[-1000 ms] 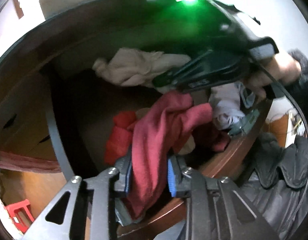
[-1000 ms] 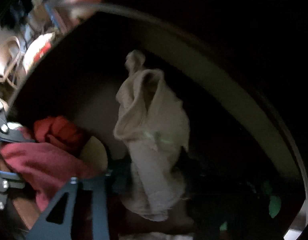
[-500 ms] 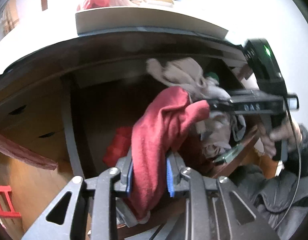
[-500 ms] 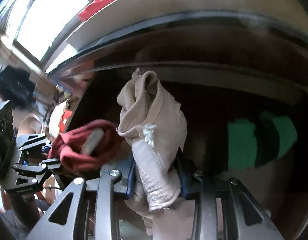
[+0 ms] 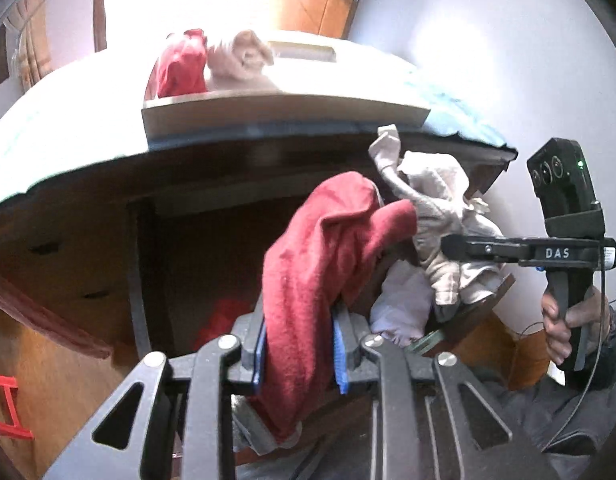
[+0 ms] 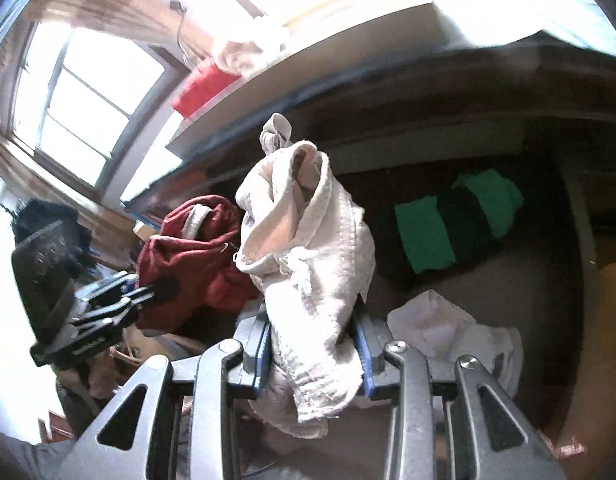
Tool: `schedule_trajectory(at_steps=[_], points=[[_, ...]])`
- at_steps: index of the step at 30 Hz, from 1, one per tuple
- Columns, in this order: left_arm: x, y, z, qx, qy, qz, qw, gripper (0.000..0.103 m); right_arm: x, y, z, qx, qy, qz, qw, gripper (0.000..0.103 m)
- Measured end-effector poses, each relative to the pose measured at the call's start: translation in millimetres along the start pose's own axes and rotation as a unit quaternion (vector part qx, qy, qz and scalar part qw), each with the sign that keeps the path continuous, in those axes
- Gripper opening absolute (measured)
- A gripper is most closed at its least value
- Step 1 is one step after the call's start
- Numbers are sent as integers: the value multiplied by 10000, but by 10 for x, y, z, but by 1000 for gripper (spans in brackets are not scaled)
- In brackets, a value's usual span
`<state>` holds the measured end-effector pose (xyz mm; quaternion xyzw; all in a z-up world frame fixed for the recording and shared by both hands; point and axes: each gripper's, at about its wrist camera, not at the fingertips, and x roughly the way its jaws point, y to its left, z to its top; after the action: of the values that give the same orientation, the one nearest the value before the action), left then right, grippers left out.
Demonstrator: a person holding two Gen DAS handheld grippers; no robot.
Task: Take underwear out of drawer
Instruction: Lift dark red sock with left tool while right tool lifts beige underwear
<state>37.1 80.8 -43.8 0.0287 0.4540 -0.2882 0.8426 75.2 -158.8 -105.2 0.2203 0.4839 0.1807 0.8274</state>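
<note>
Close to me, the left gripper (image 5: 299,354) has its jaws squeezed tight on the red underwear (image 5: 327,256). The red cloth stands up between the jaws and flops over toward 1 o'clock, with a short tail hanging down toward 6 o'clock. So its long way runs up and down.

The right gripper (image 6: 313,350) has its jaws squeezed tight on the cream underwear (image 6: 311,256). This piece also stands tall from the jaws toward 12 o'clock, and a bit hangs below them. From the left camera, the right gripper (image 5: 467,249) sits at about 3 o'clock, and a hand (image 5: 563,320) holds its handle.

Both pieces are up in the air, above the open drawer (image 6: 487,304). They are side by side and look like they touch. Each hand already has its own piece, so neither has to reach.

Farther back, inside the drawer, lie a white piece (image 6: 451,320) and a green and black piece (image 6: 455,220). Those are still in there.

Farthest away, toward 12 o'clock, is a pale tray (image 5: 284,110) on top of the bed. A red cloth (image 5: 182,66) and a pink cloth (image 5: 244,60) already sit in it. I think the two held pieces should go up and over to that tray next.
</note>
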Motion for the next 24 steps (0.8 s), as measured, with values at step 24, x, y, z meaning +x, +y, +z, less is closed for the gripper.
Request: schedule_trajectory(at_steps=[24], points=[[-107,-297,1116,-187,-1277,387,9909,24,-940,348,747,-459,-1456,-109,9882,37]])
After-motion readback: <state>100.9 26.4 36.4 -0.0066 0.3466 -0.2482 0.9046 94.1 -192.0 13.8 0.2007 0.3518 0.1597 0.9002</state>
